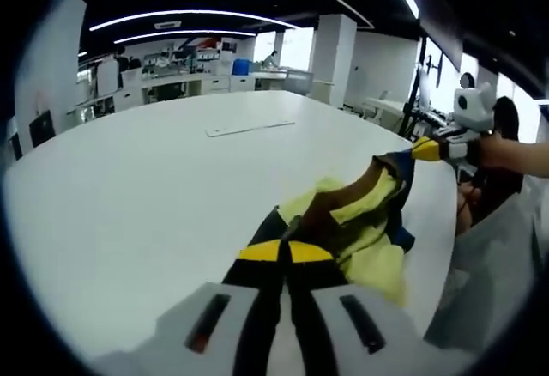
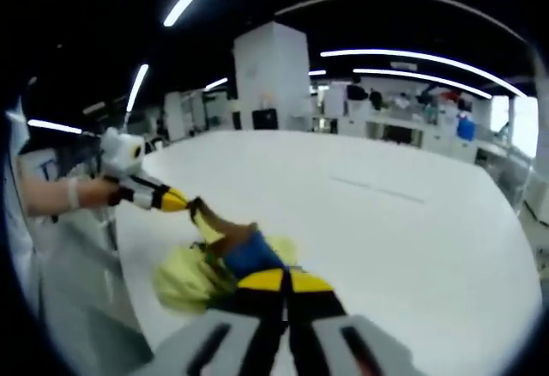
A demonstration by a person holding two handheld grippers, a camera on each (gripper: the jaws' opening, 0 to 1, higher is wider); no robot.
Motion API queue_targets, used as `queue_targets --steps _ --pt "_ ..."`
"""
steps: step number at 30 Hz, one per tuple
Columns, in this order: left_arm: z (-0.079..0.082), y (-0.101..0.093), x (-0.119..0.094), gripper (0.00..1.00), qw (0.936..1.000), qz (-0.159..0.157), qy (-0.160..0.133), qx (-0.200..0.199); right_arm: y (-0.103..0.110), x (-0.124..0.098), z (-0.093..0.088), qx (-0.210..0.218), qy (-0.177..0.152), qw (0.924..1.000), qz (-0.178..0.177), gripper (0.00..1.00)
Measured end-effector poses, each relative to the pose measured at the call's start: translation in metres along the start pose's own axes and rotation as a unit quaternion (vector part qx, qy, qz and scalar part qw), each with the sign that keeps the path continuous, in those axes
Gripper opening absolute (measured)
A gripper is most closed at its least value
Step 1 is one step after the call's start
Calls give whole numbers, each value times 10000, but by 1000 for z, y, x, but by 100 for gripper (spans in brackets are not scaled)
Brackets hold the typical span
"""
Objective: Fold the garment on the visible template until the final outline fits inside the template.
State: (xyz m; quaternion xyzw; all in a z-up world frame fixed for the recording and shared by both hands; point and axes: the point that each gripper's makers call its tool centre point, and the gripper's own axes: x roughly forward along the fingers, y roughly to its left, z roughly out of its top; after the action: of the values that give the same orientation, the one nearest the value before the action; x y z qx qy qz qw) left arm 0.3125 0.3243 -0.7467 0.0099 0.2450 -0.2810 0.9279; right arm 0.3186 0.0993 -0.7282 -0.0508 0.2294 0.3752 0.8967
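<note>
A yellow, brown and blue garment (image 1: 360, 221) hangs bunched and stretched between the two grippers, over the near edge of a white round table (image 1: 129, 187). My left gripper (image 1: 283, 251) is shut on one end. My right gripper (image 1: 425, 148) comes in from the right, shut on the other end. In the right gripper view, the right gripper (image 2: 285, 282) pinches the garment (image 2: 193, 277), and the left gripper (image 2: 176, 200) holds its far tip. A thin flat template (image 1: 249, 126) lies farther out on the table, and appears as a faint outline (image 2: 377, 190) in the right gripper view.
The person's forearm (image 1: 519, 154) and light clothing (image 1: 497, 256) stand at the table's edge on the right. A hand (image 2: 73, 191) holds the left gripper. A white pillar (image 1: 334, 54) and counters (image 1: 189, 84) stand beyond the table.
</note>
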Motion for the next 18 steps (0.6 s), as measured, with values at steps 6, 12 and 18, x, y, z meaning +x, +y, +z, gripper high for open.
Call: queue_targets --steps 6,12,18 --pt "19 -3 -5 0 9998 -108 -139 -34 -5 -12 27 -36 -309 9994 -127 0" --pt "47 -3 -21 0 9990 -130 -407 137 -2 -26 58 -128 -652 9977 -158 0" --pt "91 -1 -42 0 9957 -103 -872 306 4 -45 100 -205 -1117 9935 -121 0"
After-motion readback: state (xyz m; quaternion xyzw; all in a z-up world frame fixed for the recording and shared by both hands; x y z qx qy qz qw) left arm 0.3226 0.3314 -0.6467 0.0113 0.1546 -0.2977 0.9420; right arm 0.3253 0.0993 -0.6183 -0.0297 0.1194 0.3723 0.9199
